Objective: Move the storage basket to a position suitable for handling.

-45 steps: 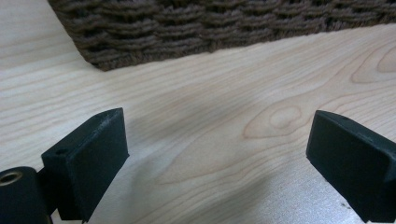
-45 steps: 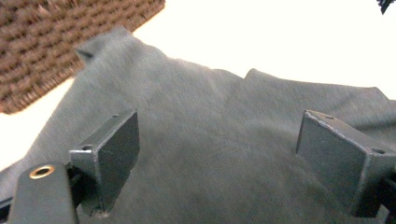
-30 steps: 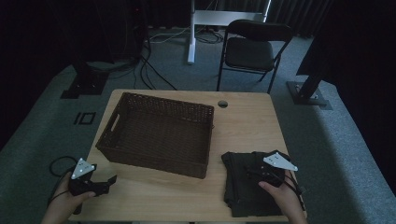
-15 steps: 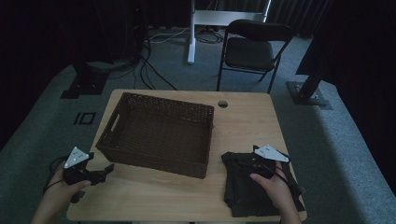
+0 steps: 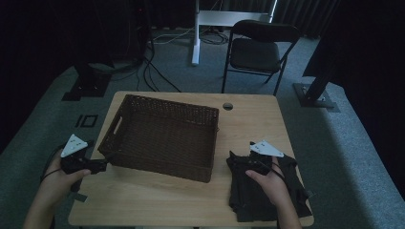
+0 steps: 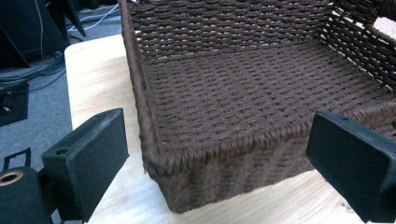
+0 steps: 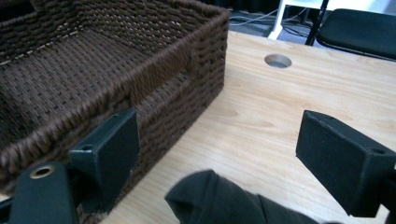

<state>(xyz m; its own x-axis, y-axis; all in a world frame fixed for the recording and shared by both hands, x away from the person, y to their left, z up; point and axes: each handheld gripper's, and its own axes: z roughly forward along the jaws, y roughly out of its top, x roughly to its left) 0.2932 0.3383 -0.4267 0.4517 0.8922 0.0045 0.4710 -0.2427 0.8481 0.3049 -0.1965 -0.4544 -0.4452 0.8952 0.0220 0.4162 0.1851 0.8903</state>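
High view: right gripper [image 5: 251, 159], jaws spread wide, hovers over the folded black garment [image 5: 291, 191], wicker basket [image 5: 165, 136] at its nine o'clock.

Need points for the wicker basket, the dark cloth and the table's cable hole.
wicker basket [image 5: 165, 138]: high view, on its woven floor.
dark cloth [image 7: 219, 198]: right gripper view, on the raised fold between the open jaws.
cable hole [image 7: 277, 60]: right gripper view, on the round opening in the tabletop.

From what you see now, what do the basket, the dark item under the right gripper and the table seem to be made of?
The basket looks like woven wicker or similar fibre, dark brown and matte: braided strands show. The dark item seems soft black cloth, since it folds and bunches. The table looks like light wood or wood-look laminate, smooth, with visible grain.
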